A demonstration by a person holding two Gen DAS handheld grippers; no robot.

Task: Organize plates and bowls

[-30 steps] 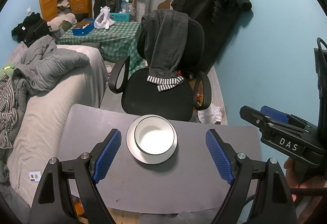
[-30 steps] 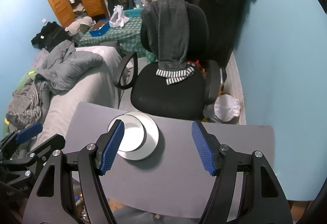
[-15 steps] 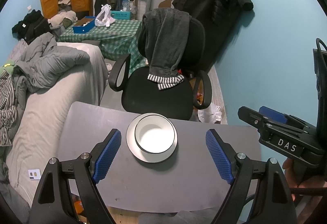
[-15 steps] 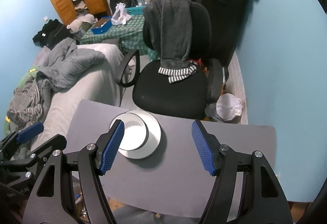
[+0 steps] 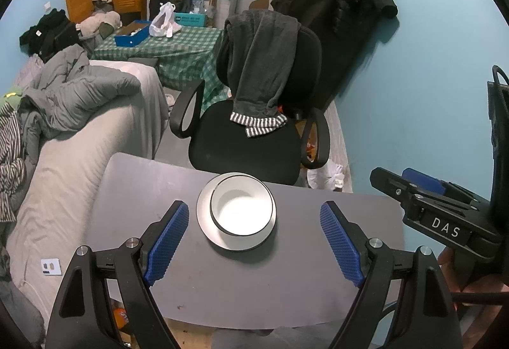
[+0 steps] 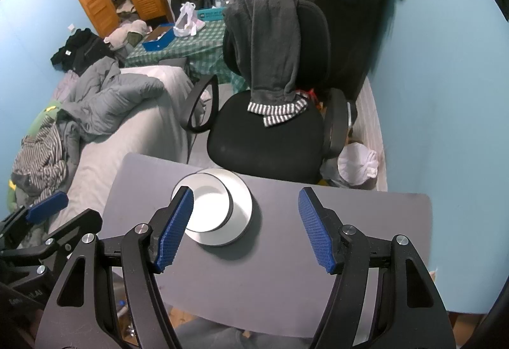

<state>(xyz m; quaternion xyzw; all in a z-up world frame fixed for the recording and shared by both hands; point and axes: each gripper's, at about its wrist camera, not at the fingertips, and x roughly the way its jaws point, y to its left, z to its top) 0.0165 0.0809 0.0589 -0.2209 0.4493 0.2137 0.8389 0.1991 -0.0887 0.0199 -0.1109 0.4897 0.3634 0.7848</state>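
Observation:
A white bowl (image 5: 242,209) with a dark rim sits on a white plate (image 5: 208,231) near the far edge of the grey table (image 5: 254,285). My left gripper (image 5: 254,240) is open and empty, held above the table just in front of the stack. My right gripper (image 6: 245,228) is open and empty, above the table to the right of the bowl (image 6: 208,205) and plate (image 6: 241,205). The right gripper's body shows at the right of the left wrist view (image 5: 439,209). The left gripper's finger tip shows at the left of the right wrist view (image 6: 47,205).
A black office chair (image 5: 254,138) draped with a dark garment stands just behind the table. A bed (image 5: 63,164) with grey bedding lies to the left. A blue wall (image 5: 429,94) is close on the right. A white bag (image 6: 358,164) lies on the floor.
Both grippers have stayed open and almost still. The views have shifted only slightly; the bowl and plate have not moved.

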